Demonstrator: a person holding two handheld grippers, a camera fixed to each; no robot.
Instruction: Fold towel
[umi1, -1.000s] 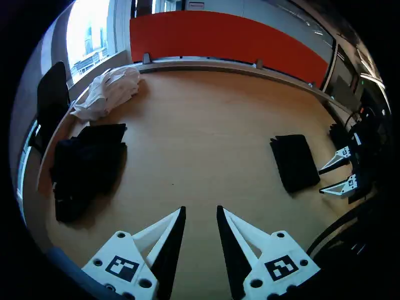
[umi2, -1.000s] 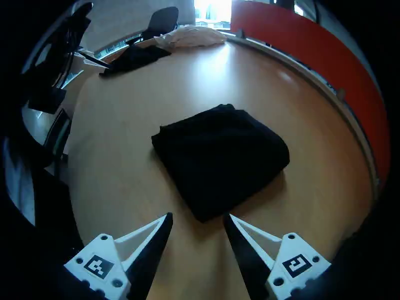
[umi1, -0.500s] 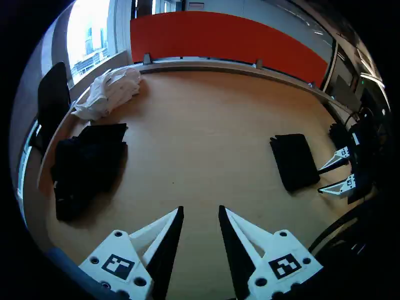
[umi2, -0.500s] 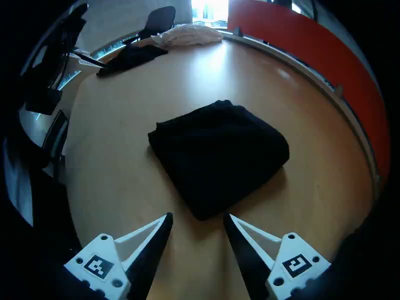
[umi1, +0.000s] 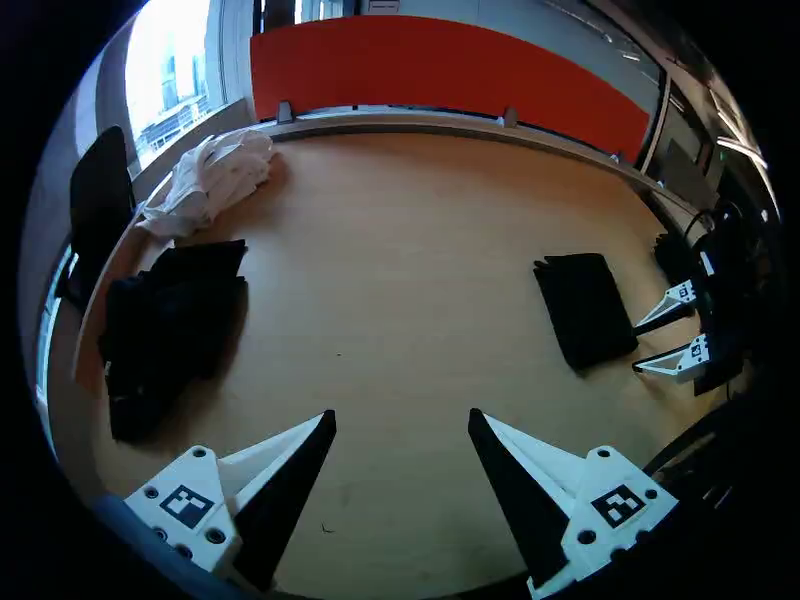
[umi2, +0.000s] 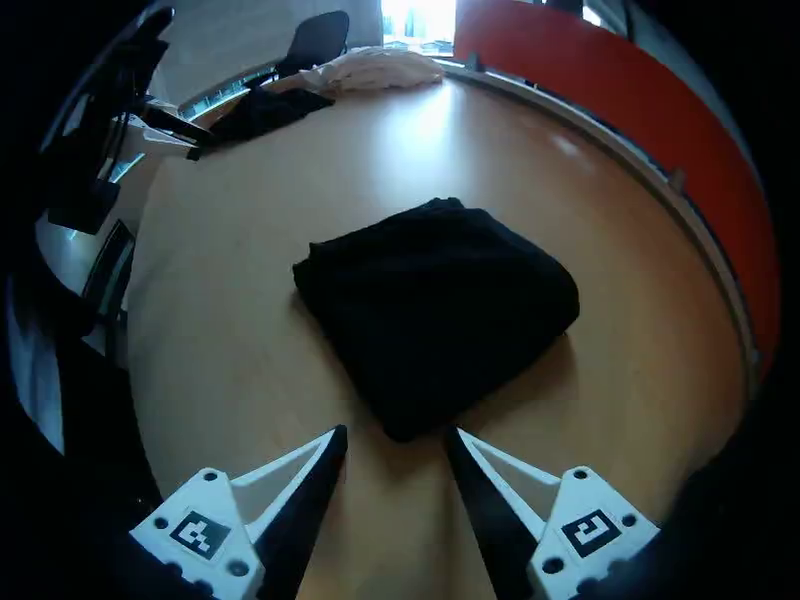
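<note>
The wooden surface (umi1: 400, 250) was the largest item recorded, and it carried the folded black towel (umi2: 440, 310), which serves as the reference point here. A red partition panel (umi1: 450, 75) ran along the surface edge beyond the towel. In the left gripper view a dark chair (umi1: 95, 200) stood off the surface, well apart from the towel at the opposite end. A pile of dark garments (umi1: 165, 320) lay on the surface, well apart from the towel on that same far side. A heap of white cloth (umi1: 215, 175) lay just beyond that pile, also well apart from the towel.

The towel itself lay flat on the surface as a compact, thick rectangle.

The right claw (umi2: 395, 431) sat at the towel's near corner with its fingers a moderate gap apart and nothing held between them. The corner lay just at the tips. Contact could not be confirmed.

The left claw (umi1: 400, 414) hung over bare surface well apart from the towel, spread wide and holding nothing.
</note>
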